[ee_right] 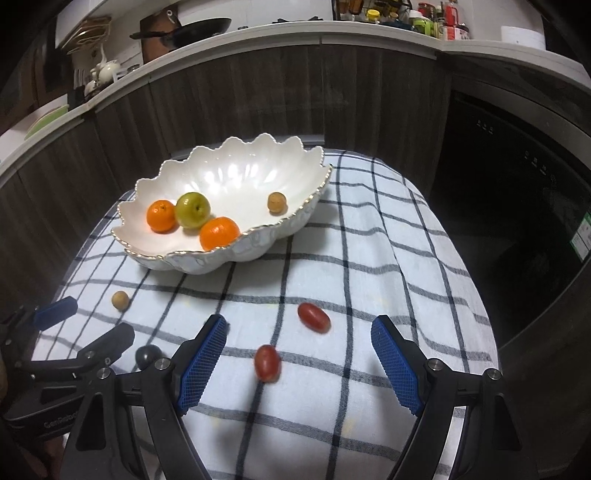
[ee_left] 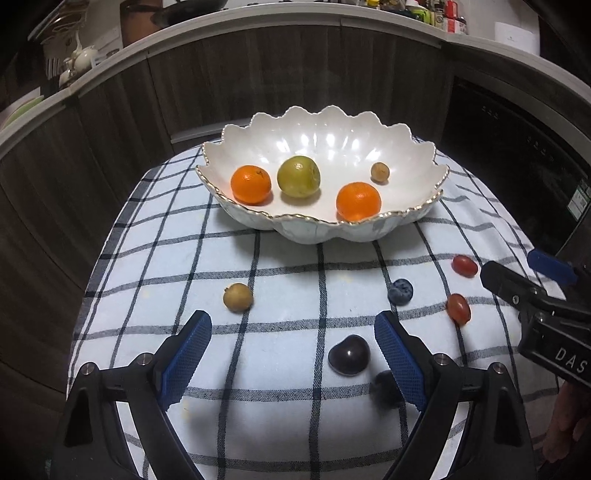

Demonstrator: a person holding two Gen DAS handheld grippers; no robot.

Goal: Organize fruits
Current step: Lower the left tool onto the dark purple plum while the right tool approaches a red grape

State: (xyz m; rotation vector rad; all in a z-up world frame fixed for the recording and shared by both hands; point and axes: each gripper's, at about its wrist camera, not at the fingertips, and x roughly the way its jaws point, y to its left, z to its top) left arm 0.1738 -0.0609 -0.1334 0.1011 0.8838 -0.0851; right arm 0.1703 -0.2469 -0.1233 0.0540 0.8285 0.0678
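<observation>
Fruit sorting partly done; four pieces in the bowl, six still out on the checked cloth.

The scalloped bowl (ee_left: 424,216) holds two oranges, a green fruit (ee_left: 298,176) and a small tan one; a tan fruit (ee_left: 238,297), blueberry (ee_left: 400,291), two dark plums and two red grape tomatoes lie loose on the surface; left gripper (ee_left: 291,360) jaws spread, empty, near one dark plum (ee_left: 349,355); right gripper (ee_right: 298,363) jaws spread around one tomato (ee_right: 266,363), not pinching.

dark fruit (ee_left: 384,387) half hidden behind tool pad (blurred), shelf jars (ee_right: 439,22) too small to tell
</observation>
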